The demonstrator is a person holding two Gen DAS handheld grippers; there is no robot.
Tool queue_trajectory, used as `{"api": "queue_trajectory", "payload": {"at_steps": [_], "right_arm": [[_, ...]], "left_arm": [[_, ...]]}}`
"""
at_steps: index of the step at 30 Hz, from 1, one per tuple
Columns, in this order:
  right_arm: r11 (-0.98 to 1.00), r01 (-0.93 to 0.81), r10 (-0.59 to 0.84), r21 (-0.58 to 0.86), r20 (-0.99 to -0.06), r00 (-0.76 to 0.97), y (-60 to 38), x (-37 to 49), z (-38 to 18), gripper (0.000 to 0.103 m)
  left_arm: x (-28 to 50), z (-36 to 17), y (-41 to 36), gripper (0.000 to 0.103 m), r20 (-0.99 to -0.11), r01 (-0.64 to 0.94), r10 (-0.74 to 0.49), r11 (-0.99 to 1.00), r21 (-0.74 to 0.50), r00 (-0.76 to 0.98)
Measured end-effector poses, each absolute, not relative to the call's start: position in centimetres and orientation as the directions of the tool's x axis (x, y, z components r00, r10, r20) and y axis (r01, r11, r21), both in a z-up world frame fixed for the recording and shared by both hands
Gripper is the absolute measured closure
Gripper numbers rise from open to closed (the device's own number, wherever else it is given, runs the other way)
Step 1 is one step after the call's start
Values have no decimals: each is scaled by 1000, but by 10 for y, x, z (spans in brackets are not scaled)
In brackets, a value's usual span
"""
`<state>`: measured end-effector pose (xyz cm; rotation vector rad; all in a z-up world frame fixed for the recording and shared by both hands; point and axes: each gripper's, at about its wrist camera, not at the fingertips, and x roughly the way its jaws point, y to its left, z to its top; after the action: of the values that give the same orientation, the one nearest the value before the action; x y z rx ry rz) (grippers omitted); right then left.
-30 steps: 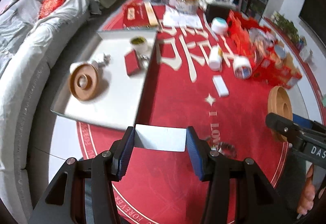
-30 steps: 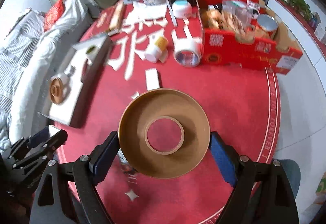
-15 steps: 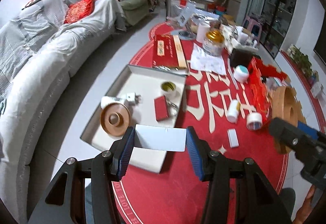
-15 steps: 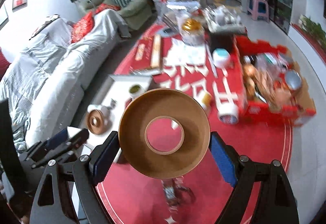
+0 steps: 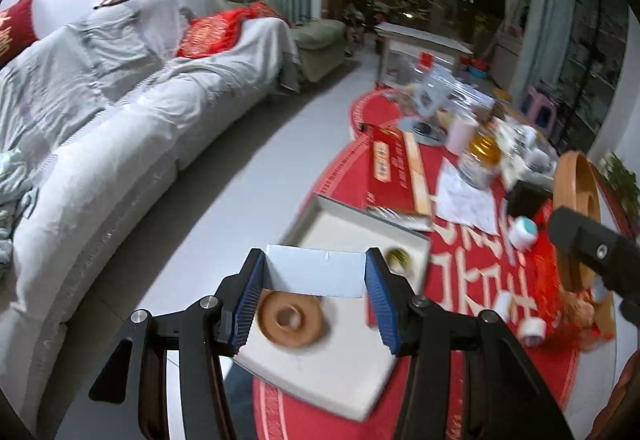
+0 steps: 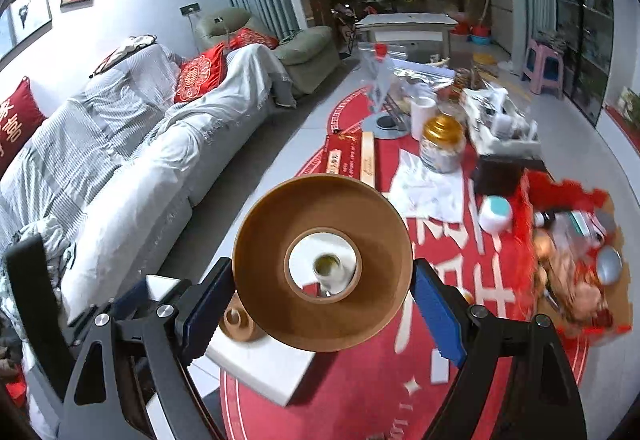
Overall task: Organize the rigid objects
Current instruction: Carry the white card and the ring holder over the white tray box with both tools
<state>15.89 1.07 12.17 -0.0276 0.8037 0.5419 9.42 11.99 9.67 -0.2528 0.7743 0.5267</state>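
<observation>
My left gripper [image 5: 316, 274] is shut on a flat white box [image 5: 316, 270], held in the air above the white tray [image 5: 320, 372]. On that tray lie a brown tape roll [image 5: 290, 318] and a small green-topped jar [image 5: 396, 255]. My right gripper [image 6: 322, 282] is shut on a large brown tape roll [image 6: 322, 264], its edge also visible in the left wrist view as the large roll [image 5: 576, 215]. Through that roll's hole I see the jar [image 6: 327, 266] on the tray [image 6: 260, 364], and the smaller roll [image 6: 240, 320] lies below my left finger.
A round red rug [image 5: 460, 272] carries a gold-lidded jar [image 6: 442, 147], papers [image 6: 428, 191], a white-and-teal tub [image 6: 495, 213], a white tape roll [image 5: 532, 330] and a red cardboard box of clutter [image 6: 568, 240]. A long grey-covered sofa [image 5: 120, 143] runs along the left.
Both grippers have risen and tilted up with their loads still held. The view now takes in the sofa and far room, and the tray sits right under the left gripper.
</observation>
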Motion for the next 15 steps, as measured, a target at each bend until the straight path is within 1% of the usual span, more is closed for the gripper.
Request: {"api": "queue_trajectory", "payload": {"at_steps": [3, 6, 9, 15], "right_arm": [[859, -482, 450, 172, -703, 551, 29, 171, 112, 15], [855, -486, 450, 183, -728, 517, 45, 183, 91, 15], [853, -481, 447, 205, -761, 470, 55, 193, 61, 15], [862, -466, 402, 201, -830, 387, 67, 209, 7, 15]], "left_arm": [[100, 85, 136, 49, -732, -558, 367, 830, -21, 574], [108, 61, 146, 49, -757, -565, 354, 825, -23, 548], [117, 33, 146, 49, -794, -561, 324, 827, -26, 514], [126, -19, 135, 49, -846, -537, 303, 843, 24, 438]]}}
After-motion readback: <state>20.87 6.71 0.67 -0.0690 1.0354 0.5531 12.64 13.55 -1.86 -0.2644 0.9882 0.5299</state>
